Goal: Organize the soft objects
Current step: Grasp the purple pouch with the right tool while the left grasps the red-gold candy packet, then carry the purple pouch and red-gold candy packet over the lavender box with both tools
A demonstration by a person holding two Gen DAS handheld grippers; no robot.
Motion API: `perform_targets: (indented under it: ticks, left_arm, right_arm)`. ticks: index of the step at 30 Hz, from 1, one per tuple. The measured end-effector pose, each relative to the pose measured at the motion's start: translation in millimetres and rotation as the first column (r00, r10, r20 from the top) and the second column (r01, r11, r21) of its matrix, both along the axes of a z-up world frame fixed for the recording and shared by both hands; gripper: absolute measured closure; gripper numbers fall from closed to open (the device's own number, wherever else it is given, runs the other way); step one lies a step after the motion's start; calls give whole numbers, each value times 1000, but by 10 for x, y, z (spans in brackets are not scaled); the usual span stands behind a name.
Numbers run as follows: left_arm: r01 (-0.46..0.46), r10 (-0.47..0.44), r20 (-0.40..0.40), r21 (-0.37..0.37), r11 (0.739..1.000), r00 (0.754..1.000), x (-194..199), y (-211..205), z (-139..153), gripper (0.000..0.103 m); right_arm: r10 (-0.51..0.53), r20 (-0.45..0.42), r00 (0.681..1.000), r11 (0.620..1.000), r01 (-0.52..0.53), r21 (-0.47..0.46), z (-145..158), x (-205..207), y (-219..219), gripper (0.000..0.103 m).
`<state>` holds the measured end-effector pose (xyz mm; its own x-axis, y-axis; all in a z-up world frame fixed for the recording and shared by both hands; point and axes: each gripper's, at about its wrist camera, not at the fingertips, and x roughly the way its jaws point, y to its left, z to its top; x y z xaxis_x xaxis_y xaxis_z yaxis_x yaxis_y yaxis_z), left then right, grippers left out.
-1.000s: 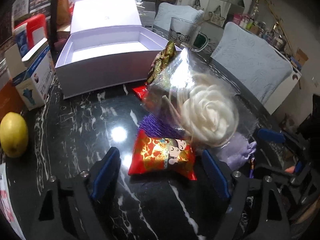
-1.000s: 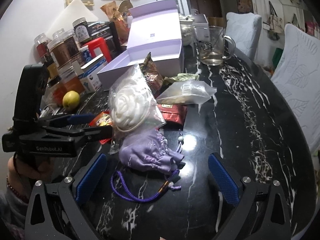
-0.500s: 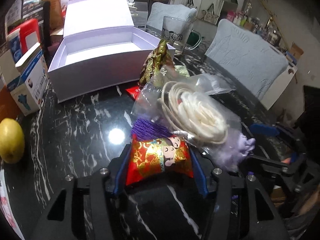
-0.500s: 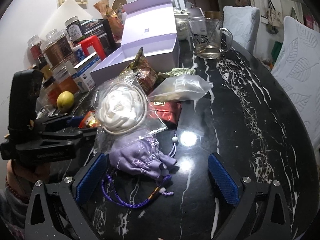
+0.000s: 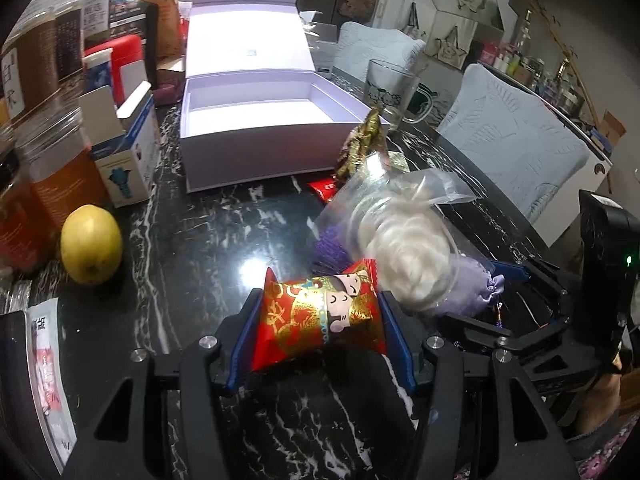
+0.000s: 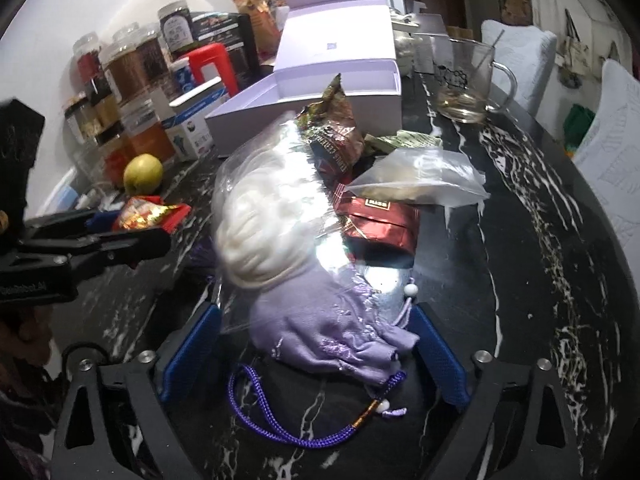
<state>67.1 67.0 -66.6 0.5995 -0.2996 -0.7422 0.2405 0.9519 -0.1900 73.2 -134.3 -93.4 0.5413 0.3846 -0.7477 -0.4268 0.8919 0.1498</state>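
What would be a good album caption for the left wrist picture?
Left gripper clamps a red-and-gold snack packet above a black marble table, open lilac box waiting behind.

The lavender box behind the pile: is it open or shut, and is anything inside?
Open. The lavender box has its lid standing upright behind it, and the visible white interior shows nothing inside.

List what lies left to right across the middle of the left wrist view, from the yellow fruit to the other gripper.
yellow fruit → red and gold packet, clamped in the left gripper → clear bag of white fibre → lilac pouch → right gripper
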Motion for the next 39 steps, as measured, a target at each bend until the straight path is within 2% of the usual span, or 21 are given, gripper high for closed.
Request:
perform_targets:
  ticks: [2,4,6,10,17,26,39]
  left_arm:
    - [-5,5,-6,-6,1000,1000,18,2,-15,47]
    - [-8,8,-11,-7,1000,1000,37,0,-37,47]
    - [-6,6,-16,-8,1000,1000,35,-14,-54,47]
    - [3,-3,-20,-16,1000,1000,14,-40,-62,47]
    - [16,-16,-8,-19,1000,1000,-68,-100,-18,47]
    - [29,-28,43,-16,999,999,-304,-171,133,47]
    - [39,-35,134,-23,999,990,-551,-229,557,47]
  right_arm:
    - [2,17,1000,1000,-1,-28,-11,-10,21,15]
    - [5,31,1000,999,-3,-53,-15,-28,33,23]
    - [11,38,999,997,-8,-71,-11,-53,20,35]
    - [-5,28,1000,1000,5,-16,7,-77,-80,44]
    - [-36,7,999,998,36,52,47,-165,-226,44]
    - [-83,57,995,992,77,98,243,-432,-404,44]
    - [-117,129,985,983,97,156,669,-788,-569,44]
